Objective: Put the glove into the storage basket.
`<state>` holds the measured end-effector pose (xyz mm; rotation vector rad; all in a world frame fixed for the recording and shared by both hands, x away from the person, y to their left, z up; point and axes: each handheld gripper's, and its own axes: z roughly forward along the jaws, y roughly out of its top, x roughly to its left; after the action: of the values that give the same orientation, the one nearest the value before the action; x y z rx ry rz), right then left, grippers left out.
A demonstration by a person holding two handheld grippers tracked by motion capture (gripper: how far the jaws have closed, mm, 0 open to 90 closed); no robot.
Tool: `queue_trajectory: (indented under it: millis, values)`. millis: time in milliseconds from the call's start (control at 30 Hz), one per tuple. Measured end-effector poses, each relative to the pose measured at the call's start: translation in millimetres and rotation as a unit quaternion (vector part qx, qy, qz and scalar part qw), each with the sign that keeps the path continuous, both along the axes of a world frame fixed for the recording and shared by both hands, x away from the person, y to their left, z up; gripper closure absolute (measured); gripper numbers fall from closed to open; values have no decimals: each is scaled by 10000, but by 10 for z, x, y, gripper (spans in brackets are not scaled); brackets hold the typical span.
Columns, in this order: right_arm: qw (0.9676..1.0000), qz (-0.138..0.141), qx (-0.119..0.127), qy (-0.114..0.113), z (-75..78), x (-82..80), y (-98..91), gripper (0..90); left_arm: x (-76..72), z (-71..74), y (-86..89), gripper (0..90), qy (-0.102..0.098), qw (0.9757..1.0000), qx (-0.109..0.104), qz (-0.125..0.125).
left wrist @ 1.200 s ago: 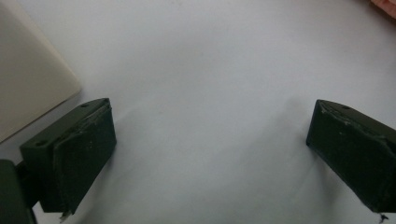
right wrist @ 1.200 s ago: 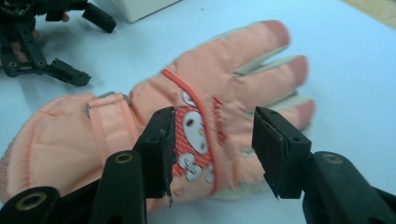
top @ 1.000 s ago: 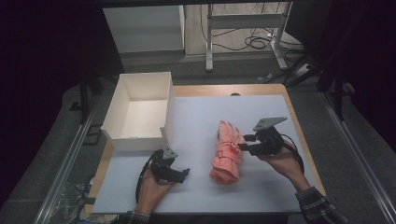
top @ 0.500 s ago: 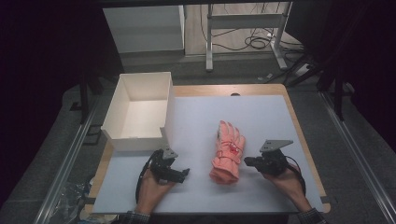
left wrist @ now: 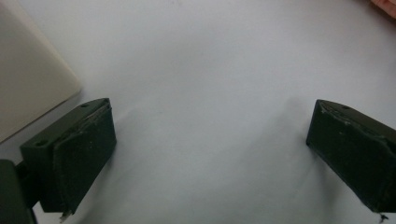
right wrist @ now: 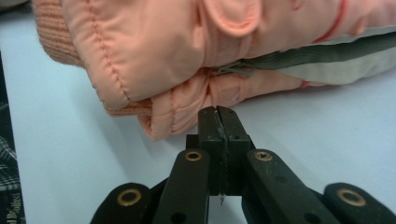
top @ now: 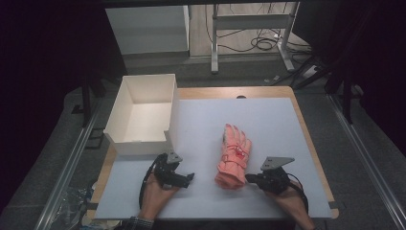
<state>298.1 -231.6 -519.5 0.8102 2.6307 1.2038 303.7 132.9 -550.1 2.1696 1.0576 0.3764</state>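
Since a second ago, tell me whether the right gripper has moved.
Yes. In the high view the right gripper has dropped from beside the middle of the pink glove toward the table's near edge, now at the glove's cuff, jaws shut empty.

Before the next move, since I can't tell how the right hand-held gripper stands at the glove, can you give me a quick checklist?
1. Right hand-held gripper shut, nothing between its jaws: ok.
2. Its tips at the glove cuff edge: ok; whether they touch it: cannot tell.
3. Left hand-held gripper open, holding nothing: ok.
4. Glove flat on the mat: ok.
5. Box open, with nothing in it: ok.
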Motion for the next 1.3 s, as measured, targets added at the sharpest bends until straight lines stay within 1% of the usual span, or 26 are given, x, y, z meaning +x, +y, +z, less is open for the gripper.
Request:
queue_trajectory:
  millis: [133, 200, 267, 367, 600, 633, 667, 867, 1000, 1300]
  values:
    - [10000, 18, -50, -25, -31, -2, 63, 890, 0, 0, 0, 14, -1, 10000, 0, 0]
    - [9999, -22, -113, -55, -51, 5, 102, 890, 0, 0, 0, 14, -1, 10000, 0, 0]
    - [10000, 5, -49, -14, -62, 17, 120, 890, 0, 0, 0, 14, -1, 10000, 0, -1]
    - [10000, 25, -27, 1, -67, 23, 154, 890, 0, 0, 0, 14, 0, 10000, 0, -1]
    - [9999, 102, -46, -6, -77, 62, 295, 890, 1, 0, 0, 14, -1, 10000, 0, -1]
    - [9999, 102, -46, -6, -77, 62, 295, 890, 1, 0, 0, 14, -1, 10000, 0, -1]
    - [9999, 92, -53, -11, -81, 74, 337, 890, 0, 0, 0, 14, -2, 10000, 0, 0]
    - [9999, 88, -71, -15, -91, 110, 451, 891, 0, 0, 0, 14, -1, 10000, 0, 0]
    - [9999, 94, -74, -31, -94, 133, 498, 891, 0, 0, 0, 14, 0, 10000, 2, -1]
    - [9997, 42, -179, -160, -106, 222, 643, 892, 1, 0, 0, 14, 0, 10000, 4, -1]
